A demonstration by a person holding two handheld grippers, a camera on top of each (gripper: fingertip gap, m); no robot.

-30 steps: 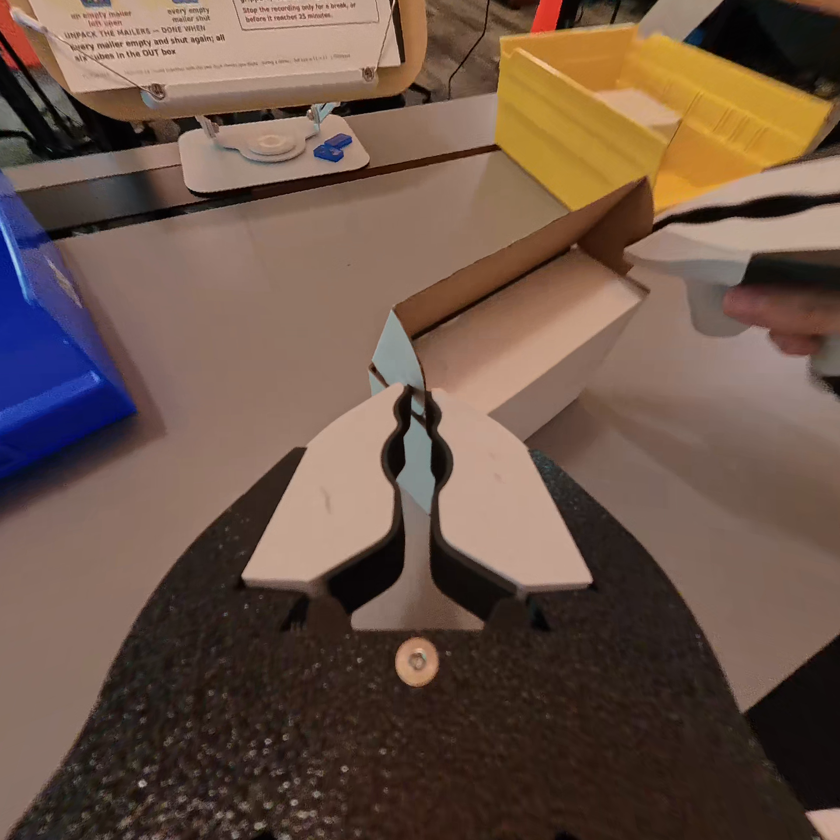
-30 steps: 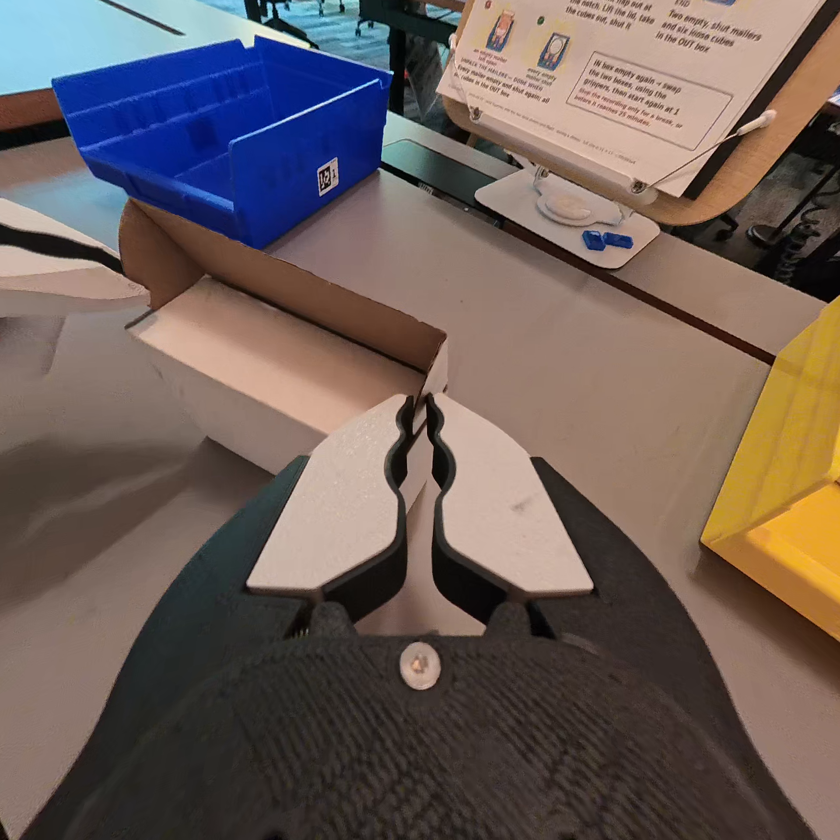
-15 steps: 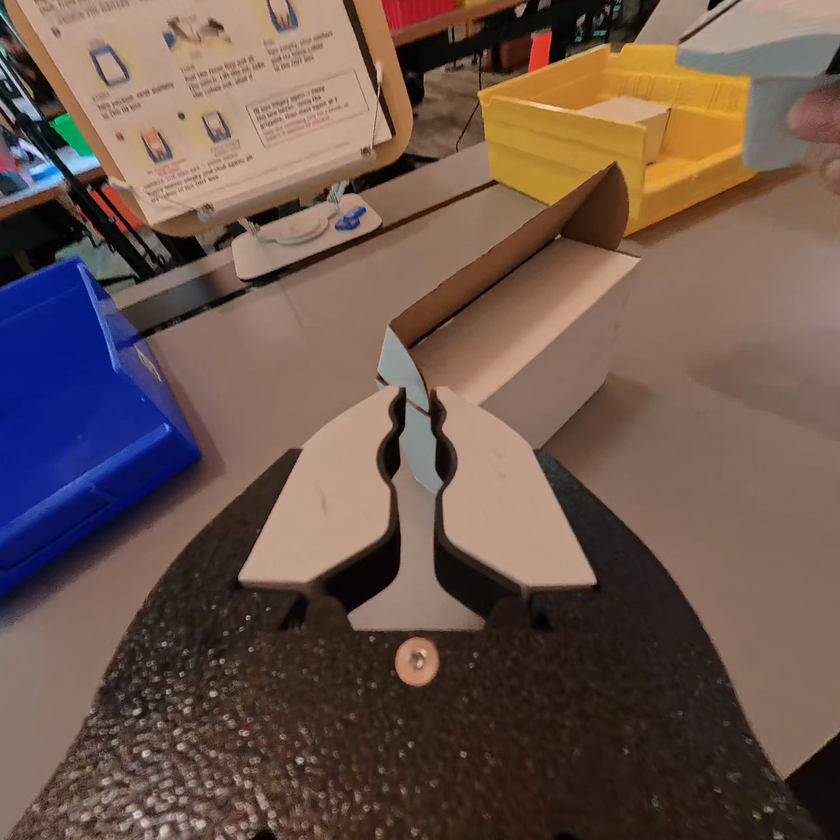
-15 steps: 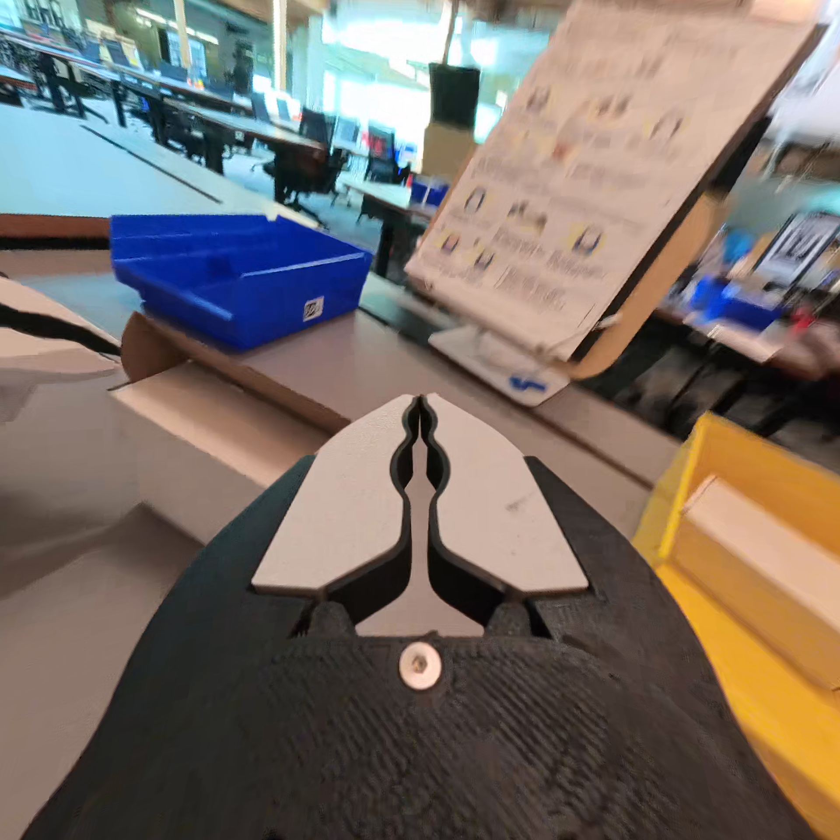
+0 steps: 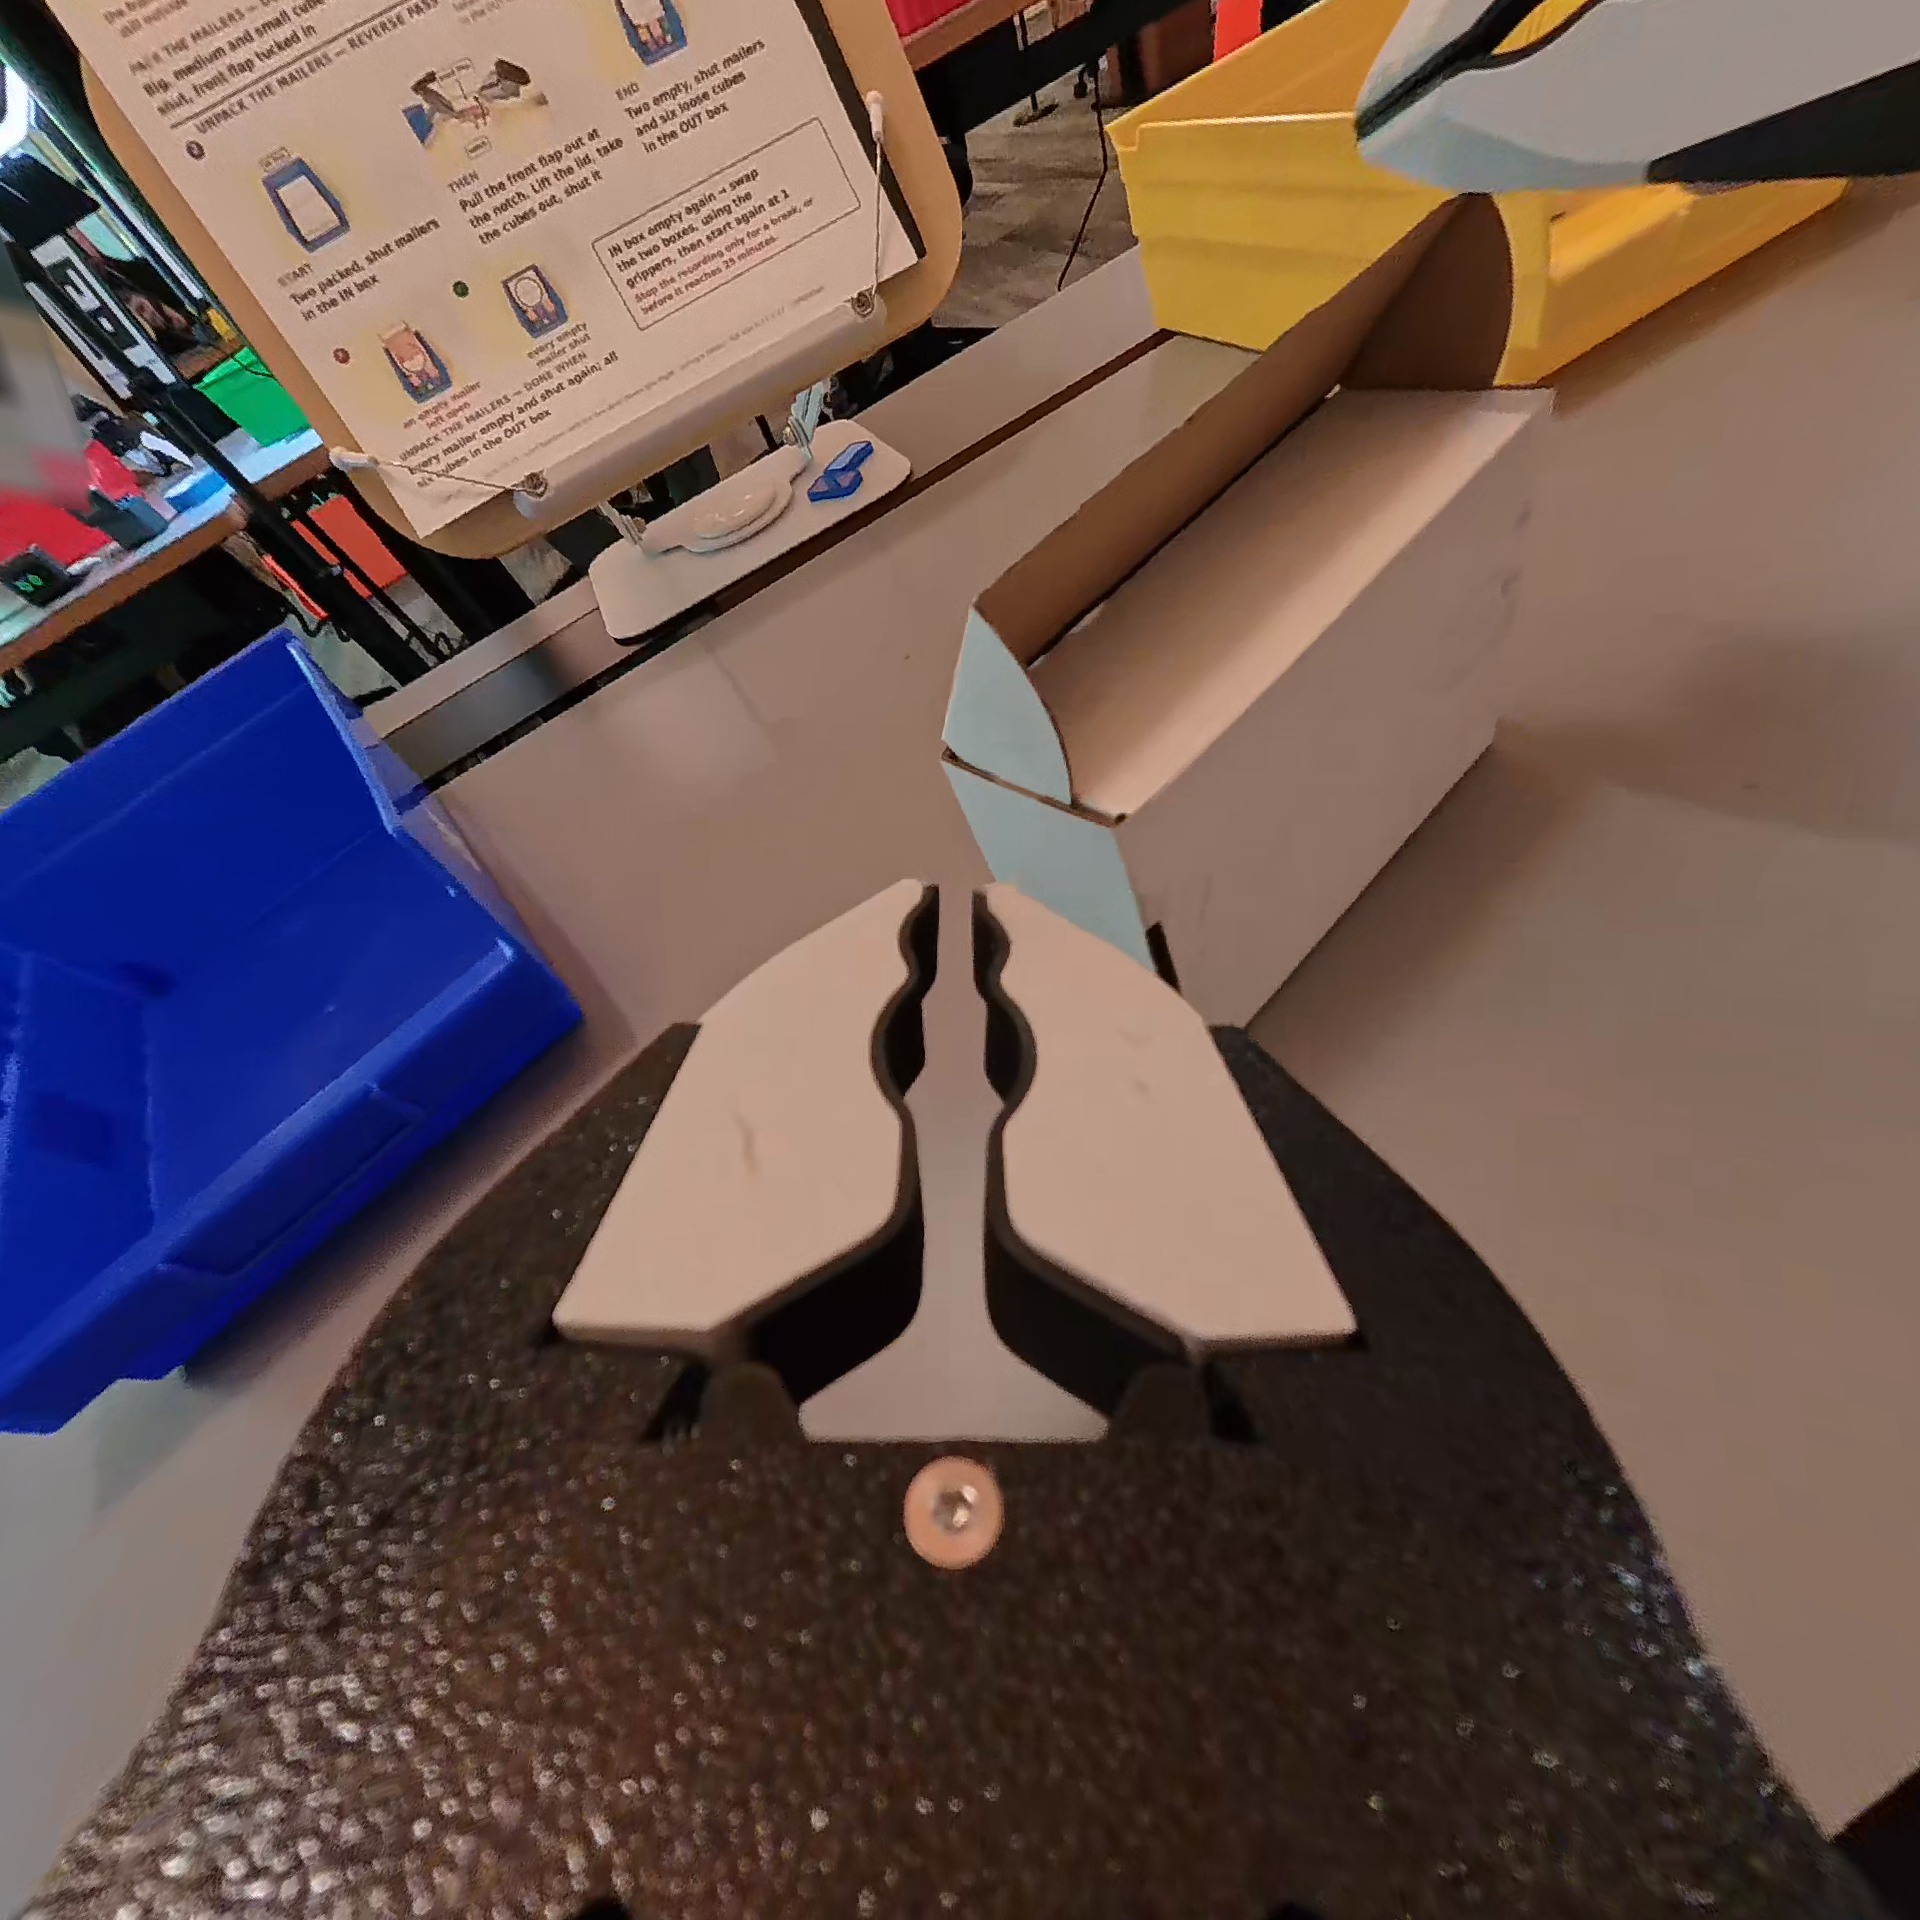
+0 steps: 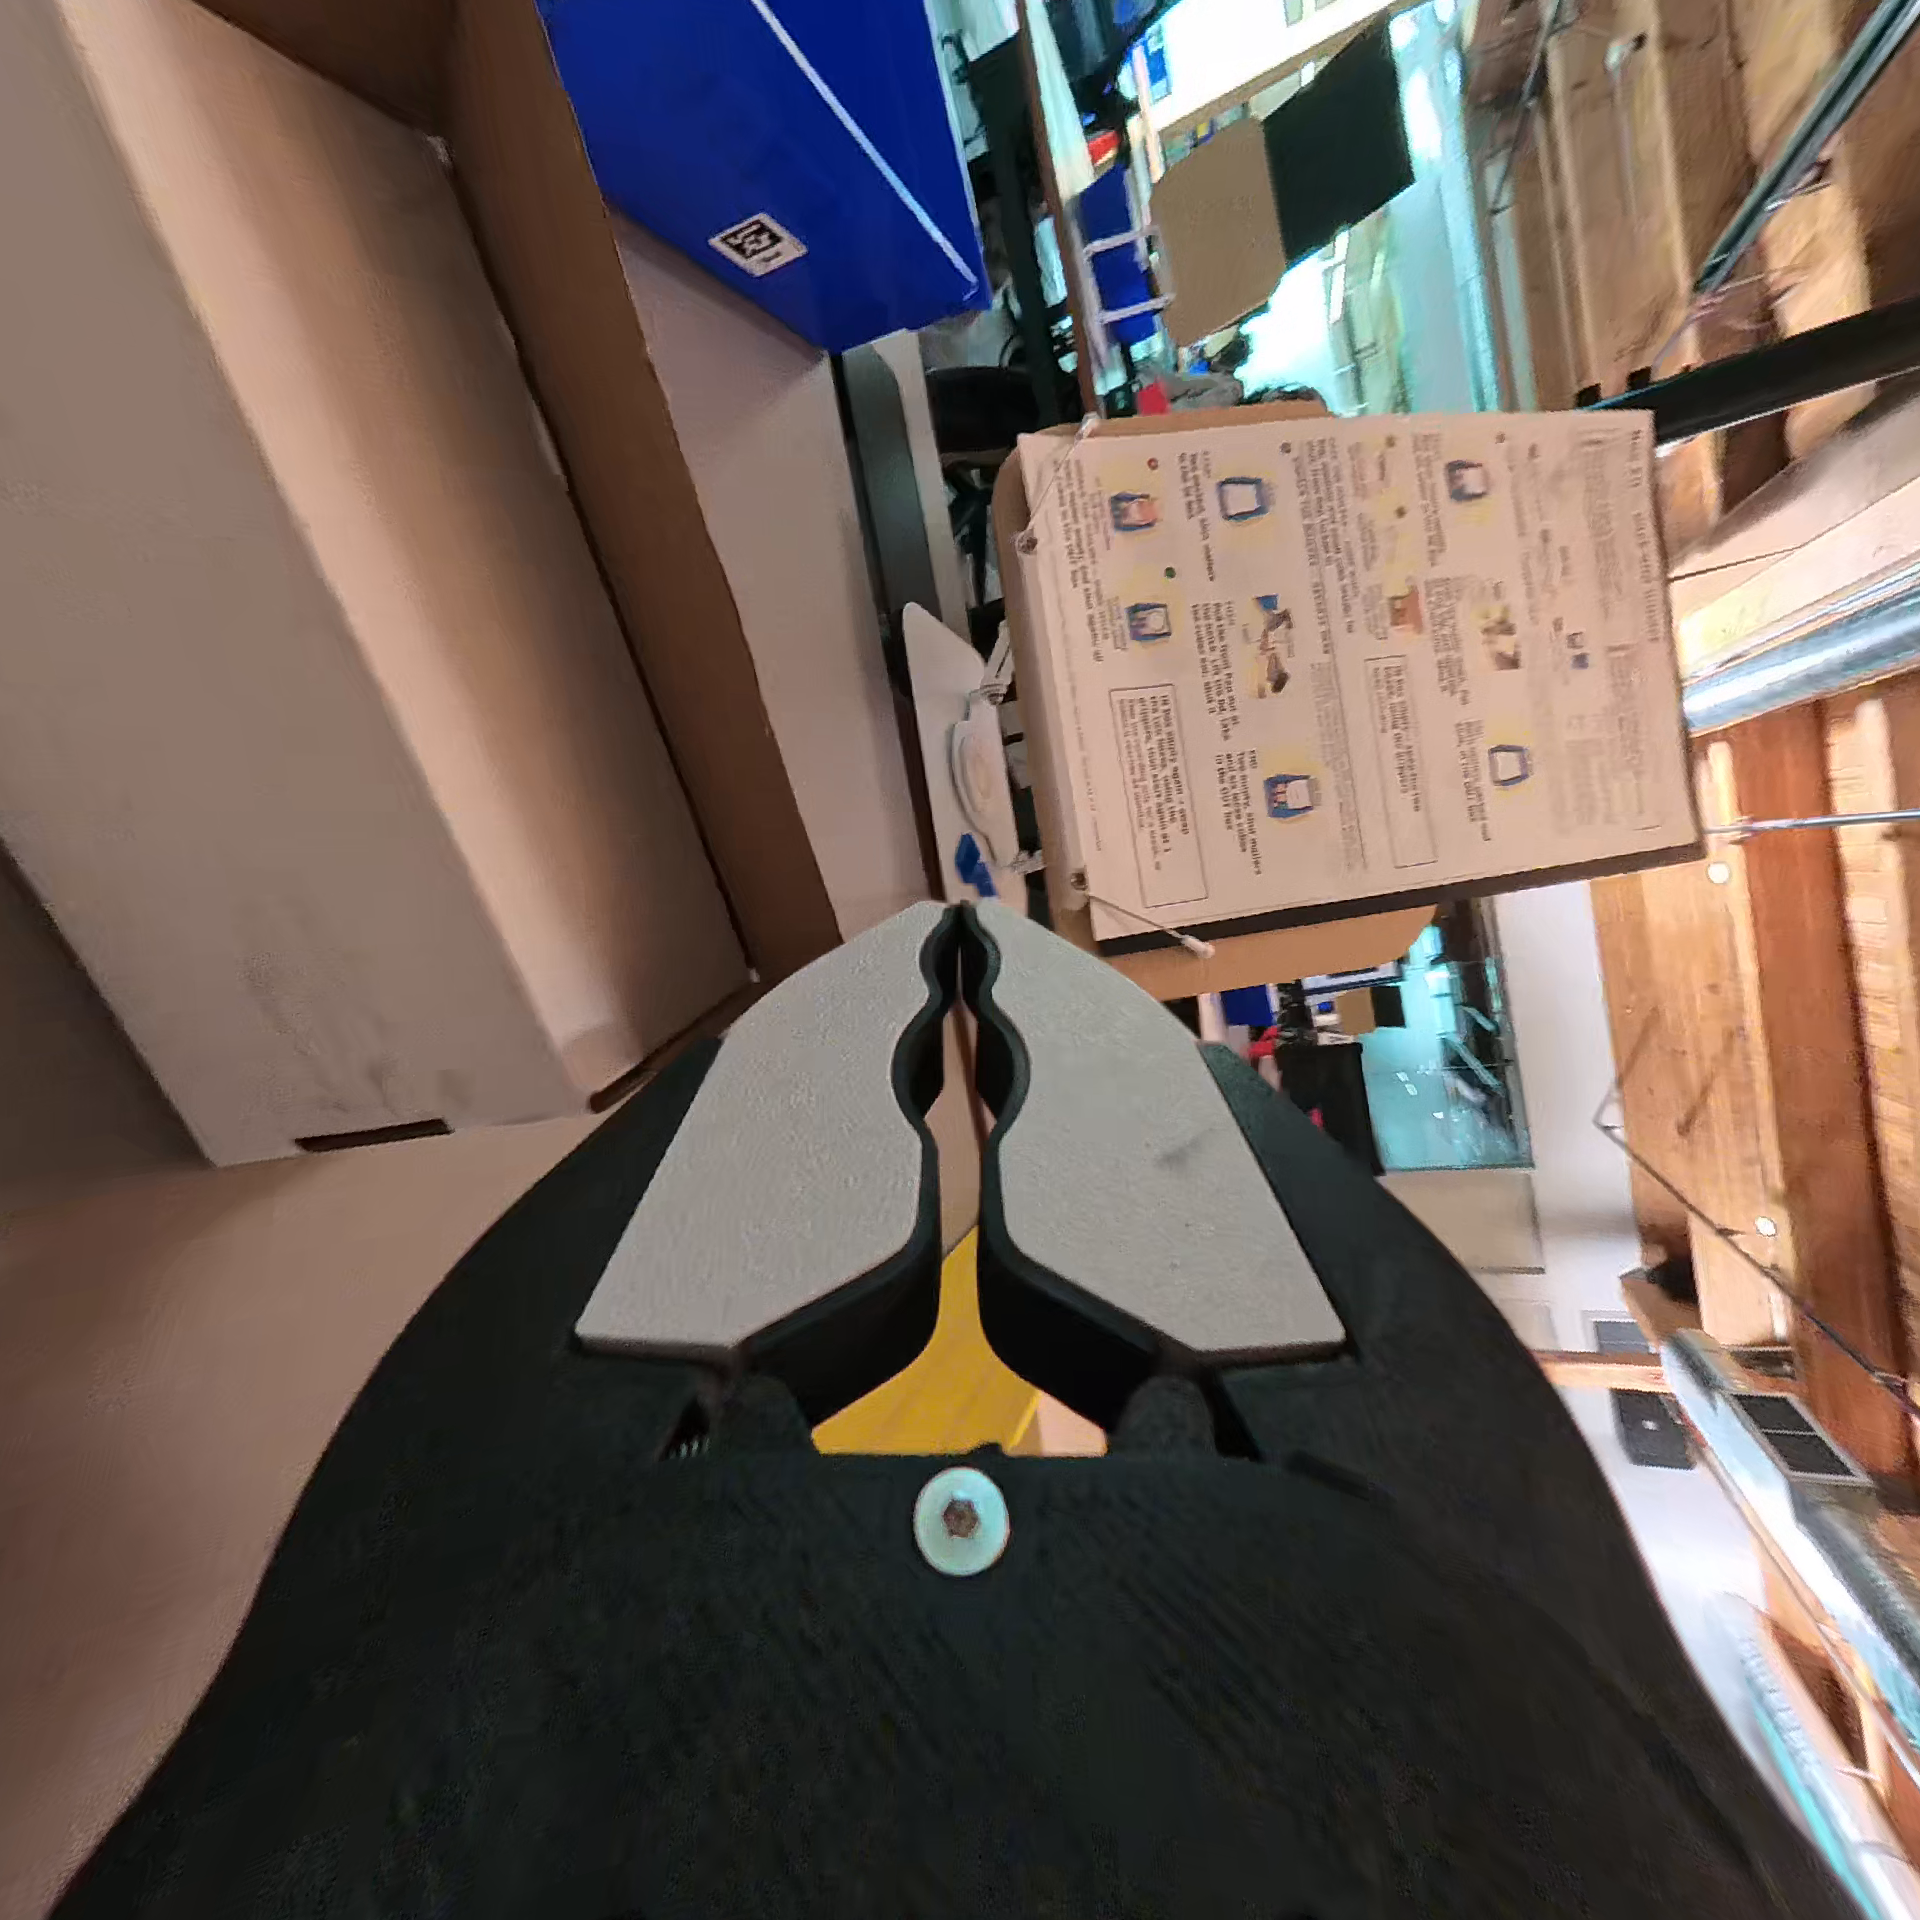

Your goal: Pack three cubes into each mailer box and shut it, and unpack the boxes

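A white mailer box (image 5: pixel 1299 644) lies on the grey table (image 5: pixel 1662 935), its lid down and a brown flap standing along its far side. Its light blue end flap (image 5: pixel 1003 717) sticks out toward me. My left gripper (image 5: pixel 956 899) is just in front of that end, a little to its left, empty, with only a slim gap between the tips. My right gripper (image 6: pixel 961 912) is shut and empty; its view is rolled on its side, with the box (image 6: pixel 312 623) close at left. The right gripper also shows in the left wrist view (image 5: pixel 1558 104), above the box's far end.
A blue bin (image 5: pixel 208 987) stands at the left, also in the right wrist view (image 6: pixel 748 135). A yellow bin (image 5: pixel 1247 208) stands at the back right. An instruction board on a stand (image 5: pixel 499 208) is at the back, also in the right wrist view (image 6: pixel 1351 665). Spacing between my two grippers at the tips: around 20 centimetres.
My left gripper has let go of the box's end flap and drawn back to the left. My right gripper let go of the other end, rose and rolled onto its side.
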